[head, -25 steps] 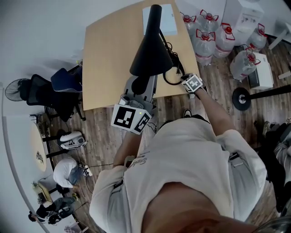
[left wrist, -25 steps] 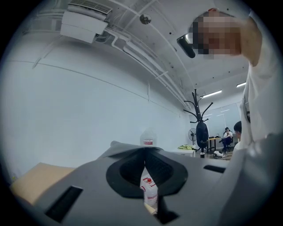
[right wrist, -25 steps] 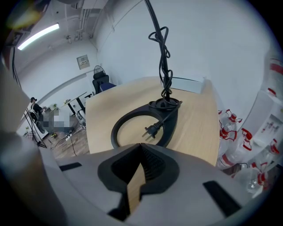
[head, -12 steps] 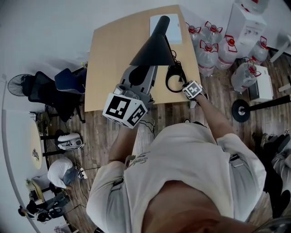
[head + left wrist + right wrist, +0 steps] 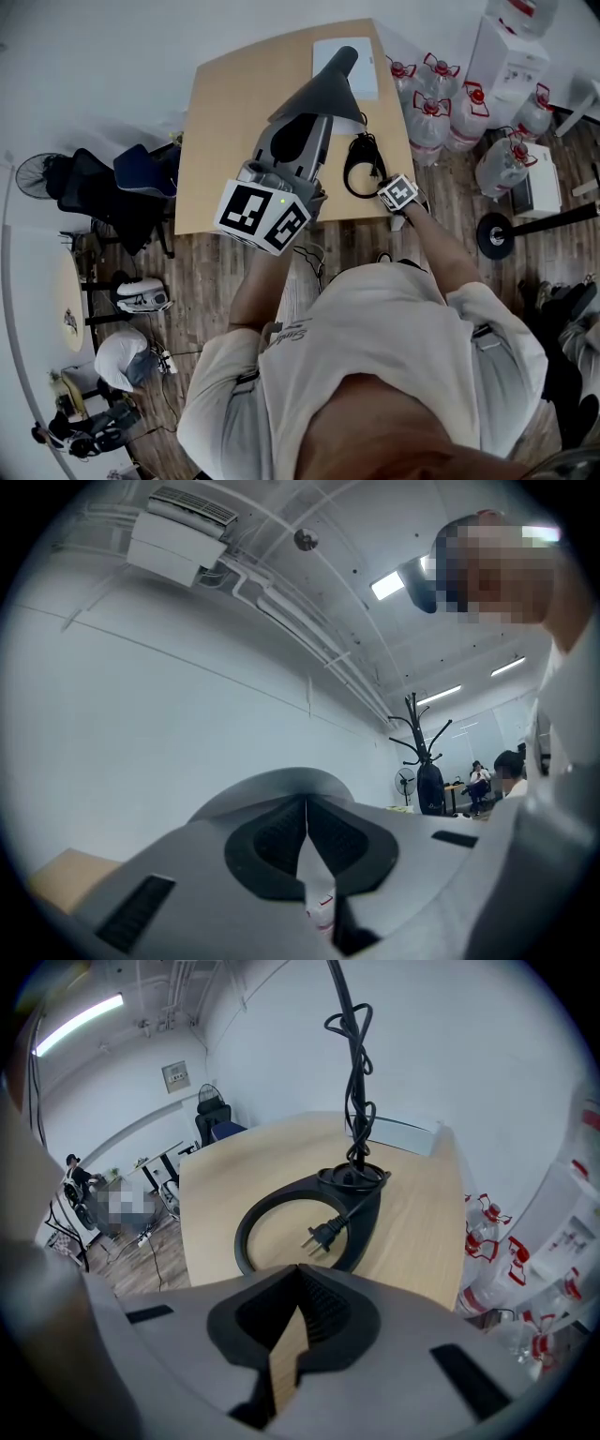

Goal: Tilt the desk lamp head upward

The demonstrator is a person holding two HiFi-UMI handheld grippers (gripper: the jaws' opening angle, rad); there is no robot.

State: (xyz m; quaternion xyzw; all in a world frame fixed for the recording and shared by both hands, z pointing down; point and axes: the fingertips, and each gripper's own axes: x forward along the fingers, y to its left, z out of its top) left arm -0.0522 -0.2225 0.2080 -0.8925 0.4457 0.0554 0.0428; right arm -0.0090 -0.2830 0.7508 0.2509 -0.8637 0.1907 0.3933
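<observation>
A black desk lamp stands on the wooden table (image 5: pixel 225 122). Its cone-shaped head (image 5: pixel 323 92) is tipped up and lies over the tip of my left gripper (image 5: pixel 302 131), which is raised beneath it. In the left gripper view the left gripper (image 5: pixel 307 803) is shut with nothing between its pads, and the lamp is out of sight. My right gripper (image 5: pixel 375 180) is shut, with nothing held, at the near edge of the lamp's ring-shaped base (image 5: pixel 309 1222). The plug (image 5: pixel 323 1234) lies inside the ring, and the knotted cord (image 5: pixel 354 1082) hangs along the neck.
A white pad (image 5: pixel 361 70) lies at the table's far edge, partly behind the lamp. Large water bottles (image 5: pixel 450 94) and a white dispenser (image 5: pixel 511 47) stand right of the table. A dark office chair (image 5: pixel 141 173) sits on its left. People sit far off on the wooden floor.
My left gripper has risen and pushed forward under the lamp head, and the head has tipped upward. The right gripper has stayed at the base.
</observation>
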